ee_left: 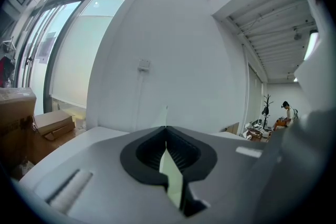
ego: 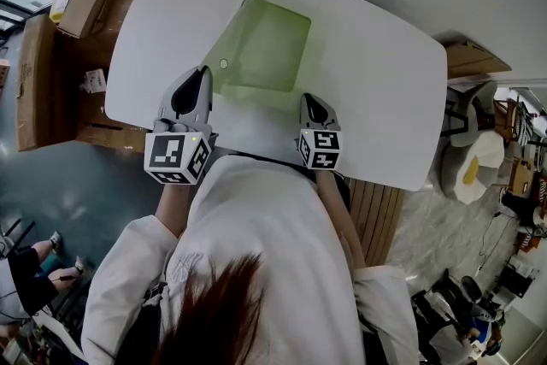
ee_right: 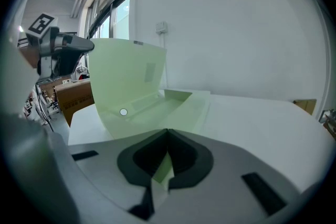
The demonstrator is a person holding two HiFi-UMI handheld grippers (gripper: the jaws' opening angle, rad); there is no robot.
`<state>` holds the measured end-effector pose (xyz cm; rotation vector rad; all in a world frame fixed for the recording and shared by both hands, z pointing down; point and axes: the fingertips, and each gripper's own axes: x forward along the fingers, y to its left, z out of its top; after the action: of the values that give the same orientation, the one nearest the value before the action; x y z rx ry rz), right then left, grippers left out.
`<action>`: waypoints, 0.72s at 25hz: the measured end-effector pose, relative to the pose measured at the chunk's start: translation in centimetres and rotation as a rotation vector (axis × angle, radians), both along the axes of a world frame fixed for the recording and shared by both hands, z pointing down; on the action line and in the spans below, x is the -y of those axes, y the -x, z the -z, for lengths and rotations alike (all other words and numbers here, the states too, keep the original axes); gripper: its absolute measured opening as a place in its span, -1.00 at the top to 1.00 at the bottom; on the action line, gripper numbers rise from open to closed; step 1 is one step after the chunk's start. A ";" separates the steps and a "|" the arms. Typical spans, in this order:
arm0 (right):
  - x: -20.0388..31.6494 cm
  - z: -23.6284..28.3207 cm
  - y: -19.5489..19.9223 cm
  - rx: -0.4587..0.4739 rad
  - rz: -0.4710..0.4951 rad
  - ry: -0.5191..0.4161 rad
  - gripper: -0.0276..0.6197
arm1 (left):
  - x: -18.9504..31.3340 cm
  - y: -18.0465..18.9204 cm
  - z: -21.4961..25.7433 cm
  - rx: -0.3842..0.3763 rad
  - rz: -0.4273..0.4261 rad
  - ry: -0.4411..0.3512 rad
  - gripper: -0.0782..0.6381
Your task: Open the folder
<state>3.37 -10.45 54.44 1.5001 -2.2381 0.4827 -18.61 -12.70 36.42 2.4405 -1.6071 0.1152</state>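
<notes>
Folder (ego: 273, 47) thin, floppy, likely slick plastic; hold at edges. Left claw (ego: 202, 74) pinches cover (ee_right: 128, 76), right claw (ego: 309, 101) pinches bottom sheet (ee_right: 184, 105).

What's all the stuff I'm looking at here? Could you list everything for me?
folder: one, pale green, on the table, cover lifted at its left side.
table: one, white, middle of the head view.
cardboard boxes: several, brown, left of the table.
wall plate: one, white, on the wall beyond the table.
bystander: one, dark clothes, bottom left edge.
left gripper: one, grey, shut on the folder's raised cover.
right gripper: one, grey, shut on the folder's lower sheet.
coat: one, white, on the person holding the grippers.
</notes>
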 end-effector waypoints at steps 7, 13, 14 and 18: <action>0.1 -0.2 0.2 -0.002 0.002 0.001 0.89 | 0.3 2.1 -0.3 -0.014 0.059 0.009 0.75; 0.1 -0.3 0.4 -0.005 -0.001 0.001 0.89 | 0.6 4.8 -0.8 -0.007 0.123 0.020 0.75; 0.1 -0.3 0.4 -0.005 -0.002 0.002 0.89 | 0.7 5.4 -0.9 -0.004 0.136 0.023 0.75; 0.1 -0.3 0.4 -0.006 -0.003 0.002 0.90 | 0.8 7.3 -1.4 0.001 0.187 0.037 0.75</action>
<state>2.99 -10.59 54.76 1.5019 -2.2304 0.4808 -25.87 -13.48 37.85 2.2504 -1.8064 0.1151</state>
